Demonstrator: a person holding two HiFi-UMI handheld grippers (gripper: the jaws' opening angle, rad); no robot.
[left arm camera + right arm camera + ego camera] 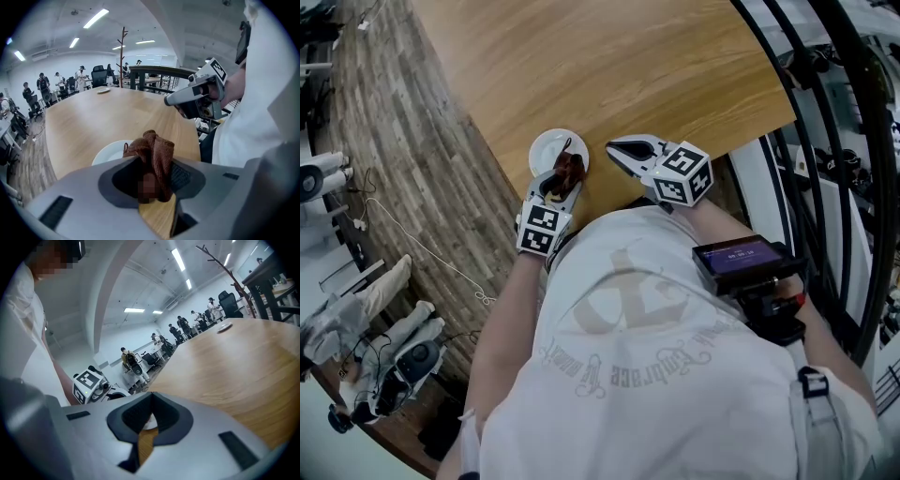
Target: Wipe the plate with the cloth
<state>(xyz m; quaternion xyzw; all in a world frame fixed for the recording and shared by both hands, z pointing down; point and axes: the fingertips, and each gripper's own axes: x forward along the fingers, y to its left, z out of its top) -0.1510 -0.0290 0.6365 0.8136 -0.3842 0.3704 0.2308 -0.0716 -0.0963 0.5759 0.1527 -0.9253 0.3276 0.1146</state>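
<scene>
Wooden desk (628, 66) fills the head view. The white plate (549, 147) lies near its edge, and the left hand-held gripper (562, 181) holds the brown cloth (570, 166) over the plate's near rim. The left gripper view shows the cloth pinched between the jaws, the plate just beyond. In the right gripper view, the right hand-held gripper (151, 394) is pressed together and empty. I judge the wiping is still to do.

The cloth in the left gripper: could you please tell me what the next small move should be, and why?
Probably lower the left gripper slightly so the cloth presses onto the plate. Its jaws are shut on the cloth, which hangs over the plate's edge, and contact isn't clear. The right gripper is shut, empty, beside the plate.
</scene>
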